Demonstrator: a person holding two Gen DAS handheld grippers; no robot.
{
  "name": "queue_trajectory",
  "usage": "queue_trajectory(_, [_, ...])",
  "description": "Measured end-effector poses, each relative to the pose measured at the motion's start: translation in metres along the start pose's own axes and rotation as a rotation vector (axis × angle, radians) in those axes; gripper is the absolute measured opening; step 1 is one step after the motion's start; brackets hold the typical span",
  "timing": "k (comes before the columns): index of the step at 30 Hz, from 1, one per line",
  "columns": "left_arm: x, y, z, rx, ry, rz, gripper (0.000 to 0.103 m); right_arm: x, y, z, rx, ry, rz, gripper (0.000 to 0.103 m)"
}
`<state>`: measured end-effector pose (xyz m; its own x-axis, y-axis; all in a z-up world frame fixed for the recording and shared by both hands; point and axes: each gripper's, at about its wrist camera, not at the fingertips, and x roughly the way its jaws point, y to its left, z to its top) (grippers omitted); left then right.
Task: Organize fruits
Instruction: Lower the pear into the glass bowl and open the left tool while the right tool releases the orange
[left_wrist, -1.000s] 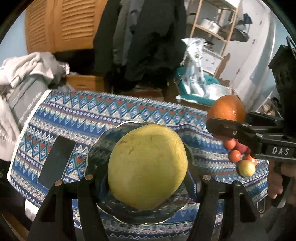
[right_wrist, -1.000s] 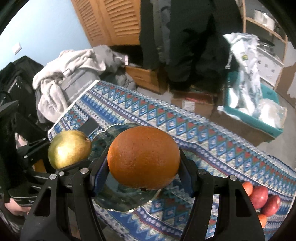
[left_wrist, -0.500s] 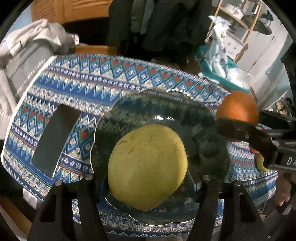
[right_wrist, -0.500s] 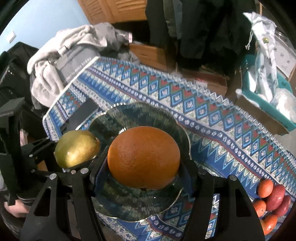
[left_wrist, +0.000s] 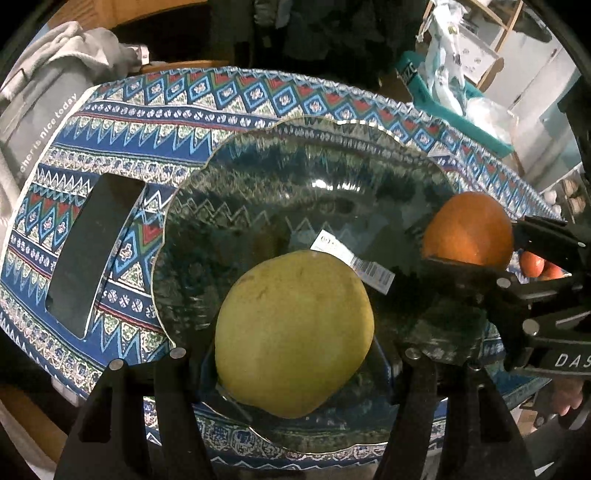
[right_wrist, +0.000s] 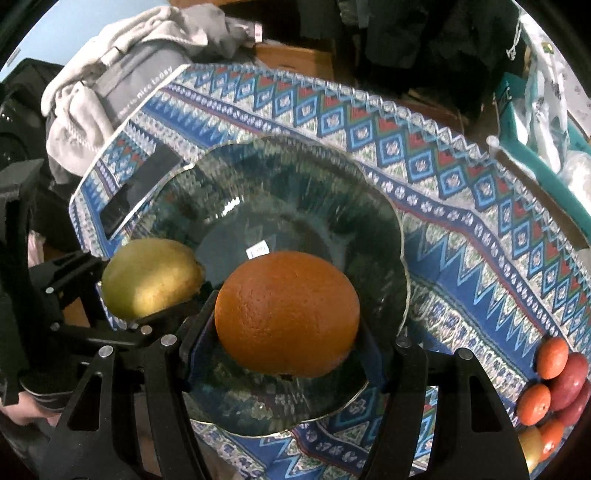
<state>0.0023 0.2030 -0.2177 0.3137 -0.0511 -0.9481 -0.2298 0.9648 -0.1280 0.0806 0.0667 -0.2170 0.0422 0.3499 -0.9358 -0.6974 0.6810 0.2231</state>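
Left tool (left_wrist: 295, 363) was clamped on the yellow-green fruit (left_wrist: 293, 334), right tool (right_wrist: 286, 338) clamped on the orange (right_wrist: 287, 315). Both fruits hung over the glass plate (right_wrist: 384, 236) on the patterned desk (right_wrist: 461, 221). Small fruits (right_wrist: 554, 387) sat at the desk's right end.

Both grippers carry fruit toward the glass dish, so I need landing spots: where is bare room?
The glass dish is bare except for a small label; both fruits can land there. Free tablecloth runs between the dish and the small fruits. It is crowded around that pile and by the black phone beside the dish.
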Motion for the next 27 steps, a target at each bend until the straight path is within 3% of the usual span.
queue_trajectory(13, [0.02, -0.001, -0.007, 0.0, 0.093, 0.019, 0.068, 0.018, 0.0, -0.009, -0.012, 0.054, 0.0, 0.067])
queue_trajectory(19, [0.009, -0.003, -0.006, 0.001, 0.069, 0.028, 0.075, 0.012, -0.001, -0.007, 0.006, 0.025, 0.026, 0.068])
queue_trajectory(27, [-0.013, -0.002, -0.004, 0.0, 0.029, 0.022, 0.075, -0.017, -0.005, -0.004, 0.031, -0.053, 0.026, 0.068])
